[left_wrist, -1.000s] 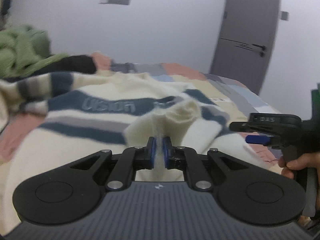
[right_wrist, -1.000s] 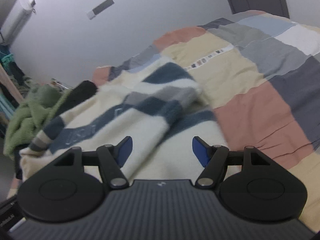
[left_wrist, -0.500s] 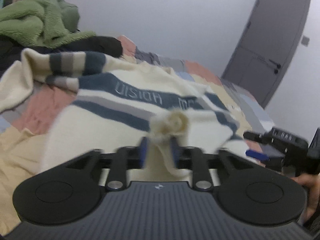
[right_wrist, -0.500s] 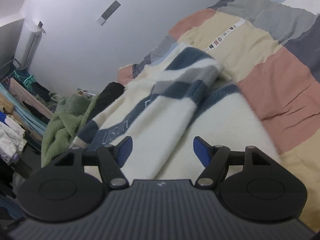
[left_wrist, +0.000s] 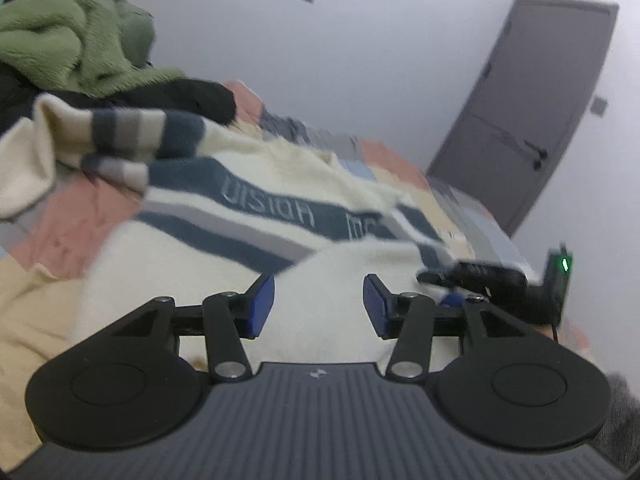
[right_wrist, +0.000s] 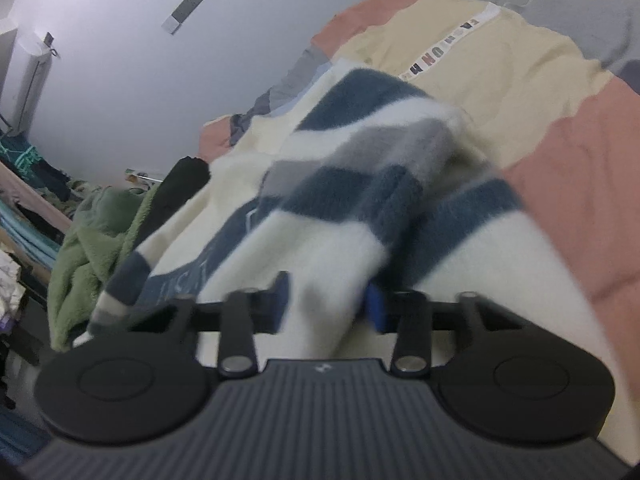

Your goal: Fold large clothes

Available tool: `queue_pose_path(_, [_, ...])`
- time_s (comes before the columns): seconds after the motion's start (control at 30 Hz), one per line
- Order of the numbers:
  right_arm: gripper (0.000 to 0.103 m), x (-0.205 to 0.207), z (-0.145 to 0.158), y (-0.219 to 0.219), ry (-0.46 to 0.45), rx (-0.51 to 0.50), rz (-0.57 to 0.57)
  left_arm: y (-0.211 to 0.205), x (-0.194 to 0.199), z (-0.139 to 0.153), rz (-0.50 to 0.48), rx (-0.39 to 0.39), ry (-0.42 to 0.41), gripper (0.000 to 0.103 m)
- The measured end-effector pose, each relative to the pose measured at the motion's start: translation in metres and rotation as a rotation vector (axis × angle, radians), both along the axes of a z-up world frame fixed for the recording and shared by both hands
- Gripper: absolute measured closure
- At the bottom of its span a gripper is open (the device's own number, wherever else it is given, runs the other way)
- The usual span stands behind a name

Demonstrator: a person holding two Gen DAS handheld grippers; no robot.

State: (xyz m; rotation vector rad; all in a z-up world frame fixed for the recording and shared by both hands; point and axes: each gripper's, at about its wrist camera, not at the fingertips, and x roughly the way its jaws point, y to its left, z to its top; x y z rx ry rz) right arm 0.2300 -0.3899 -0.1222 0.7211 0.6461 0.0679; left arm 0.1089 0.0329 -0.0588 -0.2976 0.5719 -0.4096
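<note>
Having let go of the cream fold it pinched earlier, left gripper (left_wrist: pixel 319 306) gapes over one striped sweater (left_wrist: pixel 256 216) on the bed (right_wrist: pixel 520 64); right gripper (right_wrist: pixel 326 308), at three o'clock, now closes around its sleeve.

Patchwork bed (right_wrist: pixel 560 184): striped sweater (left_wrist: pixel 248 216), green fleece (left_wrist: pixel 72 48), black garment (left_wrist: pixel 200 98).

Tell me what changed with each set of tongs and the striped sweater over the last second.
The left tongs let go: a second ago they pinched a cream fold of the striped sweater, and now they stand open with nothing between them. The right tongs did the opposite, moving onto a folded sleeve part and narrowing around it; whether they grip is unclear. The sweater stays on the patchwork bedspread, the green fleece beside it.
</note>
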Motion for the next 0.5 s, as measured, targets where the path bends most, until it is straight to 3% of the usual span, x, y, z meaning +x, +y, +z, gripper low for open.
queue_pose_path(0.1, [0.09, 0.003, 0.004, -0.002, -0.032, -0.047, -0.036, -0.014, 0.009, -0.014, -0.035, 0.024, 0.028, 0.048])
queue_pose_path(0.33, [0.09, 0.01, 0.003, -0.019, -0.006, -0.172, -0.127, -0.042, 0.041, -0.047, -0.108, 0.074, 0.106, 0.048])
queue_pose_path(0.5, [0.087, 0.01, 0.001, -0.012, 0.021, -0.232, -0.114, -0.057, 0.055, -0.068, -0.14, 0.149, 0.181, 0.048])
